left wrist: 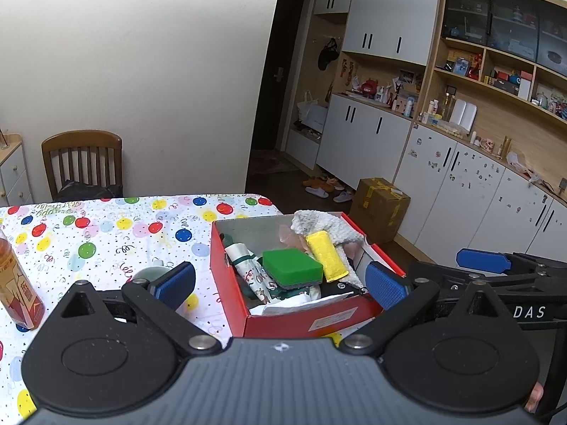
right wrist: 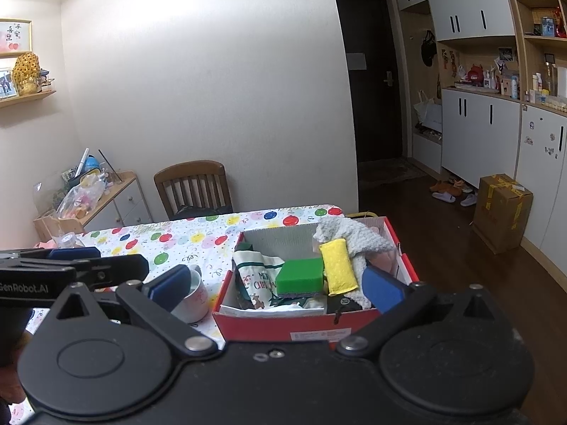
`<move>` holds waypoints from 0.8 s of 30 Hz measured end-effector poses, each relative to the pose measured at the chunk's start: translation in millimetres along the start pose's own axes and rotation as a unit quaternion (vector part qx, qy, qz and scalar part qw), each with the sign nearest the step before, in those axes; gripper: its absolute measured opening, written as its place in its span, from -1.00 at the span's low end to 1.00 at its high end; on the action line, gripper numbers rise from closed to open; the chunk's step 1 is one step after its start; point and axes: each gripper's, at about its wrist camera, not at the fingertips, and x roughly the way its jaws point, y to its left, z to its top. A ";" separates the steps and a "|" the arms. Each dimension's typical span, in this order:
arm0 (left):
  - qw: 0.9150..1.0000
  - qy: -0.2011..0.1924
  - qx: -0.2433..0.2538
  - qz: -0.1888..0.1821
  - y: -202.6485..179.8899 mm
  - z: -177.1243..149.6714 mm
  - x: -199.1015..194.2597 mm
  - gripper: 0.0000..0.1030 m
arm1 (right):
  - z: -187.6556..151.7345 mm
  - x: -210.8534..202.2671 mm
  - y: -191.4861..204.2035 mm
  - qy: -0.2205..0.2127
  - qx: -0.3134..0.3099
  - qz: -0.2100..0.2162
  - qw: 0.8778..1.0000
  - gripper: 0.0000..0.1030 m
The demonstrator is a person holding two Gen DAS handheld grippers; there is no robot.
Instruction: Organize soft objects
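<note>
Balloon-print tablecloth [left wrist: 106, 233] bears cardboard box [left wrist: 226, 283] (spongy blocks inside).

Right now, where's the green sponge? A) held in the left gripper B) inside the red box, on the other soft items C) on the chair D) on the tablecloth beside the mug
B: the green sponge lies inside the red box, on top of the Christmas-print cloth and next to the yellow sponge; both grippers are open and hold nothing.

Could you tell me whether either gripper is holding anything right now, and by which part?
Nothing is held: the left gripper and right gripper are both open, empty, above the red box.
</note>
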 end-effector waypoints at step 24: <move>1.000 0.001 0.002 0.004 0.3 -1.1 3.0 1.00 | 2.7 1.6 0.7 0.002 0.004 0.002 1.000 1.00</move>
